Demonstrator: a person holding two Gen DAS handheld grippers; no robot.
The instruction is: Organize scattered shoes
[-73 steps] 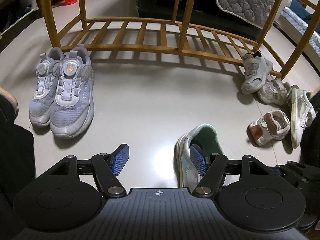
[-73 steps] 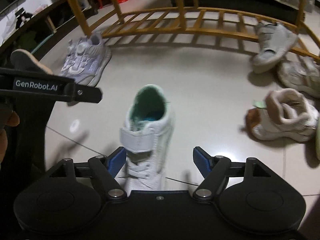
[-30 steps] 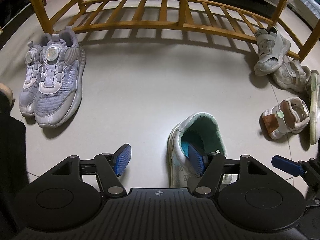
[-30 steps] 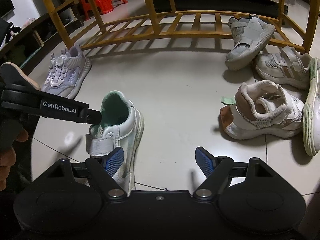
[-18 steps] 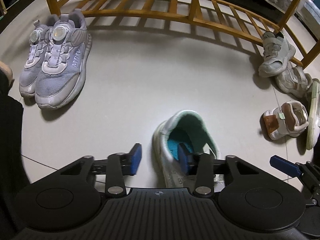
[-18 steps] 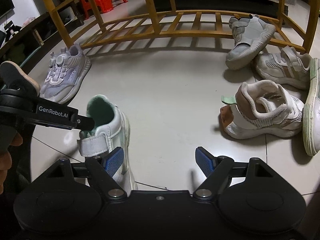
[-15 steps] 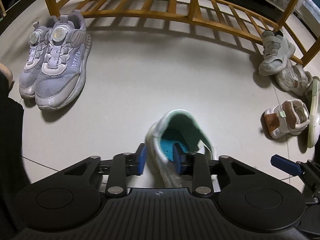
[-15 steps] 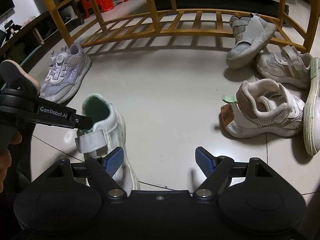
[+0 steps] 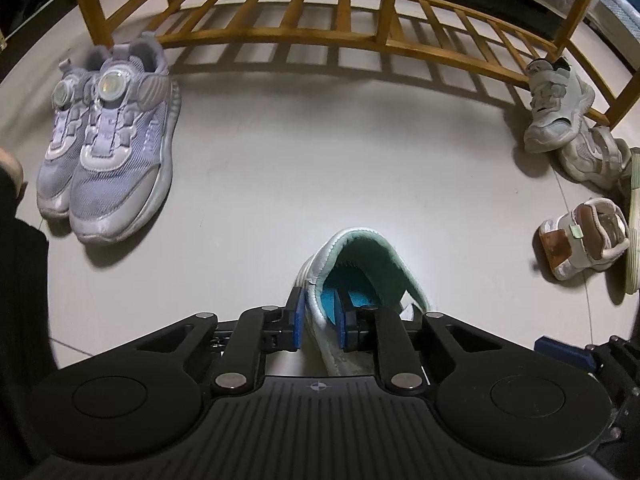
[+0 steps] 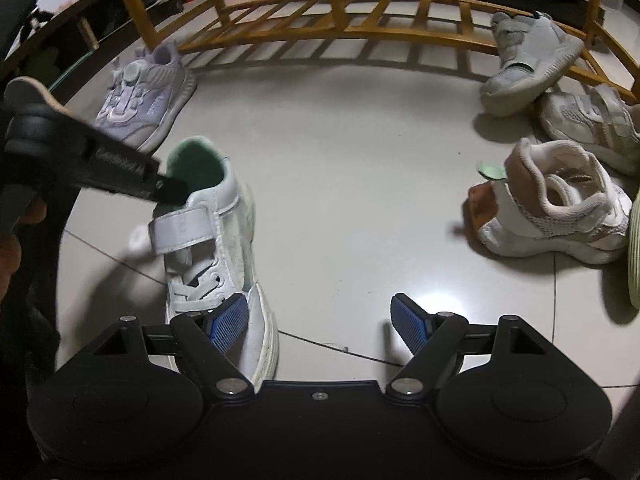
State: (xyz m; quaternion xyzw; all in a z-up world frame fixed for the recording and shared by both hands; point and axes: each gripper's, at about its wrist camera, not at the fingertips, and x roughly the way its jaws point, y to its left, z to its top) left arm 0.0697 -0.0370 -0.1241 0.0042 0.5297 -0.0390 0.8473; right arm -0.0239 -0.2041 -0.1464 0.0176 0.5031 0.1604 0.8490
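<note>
Seven shoes [image 9: 360, 256], one wooden rack [image 9: 320, 28]

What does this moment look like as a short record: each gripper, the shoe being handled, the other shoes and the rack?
left gripper: shut on the side wall of the white shoe, one pad inside the collar, one outside
right gripper: open, nothing between its pads
white shoe: green lining, strap across the top, on the floor
lilac pair: side by side at left, in front of the rack
loose shoes: several heaped at right, one leaning on the rack's low rail
wooden rack: no shoes on the slats in view
</note>
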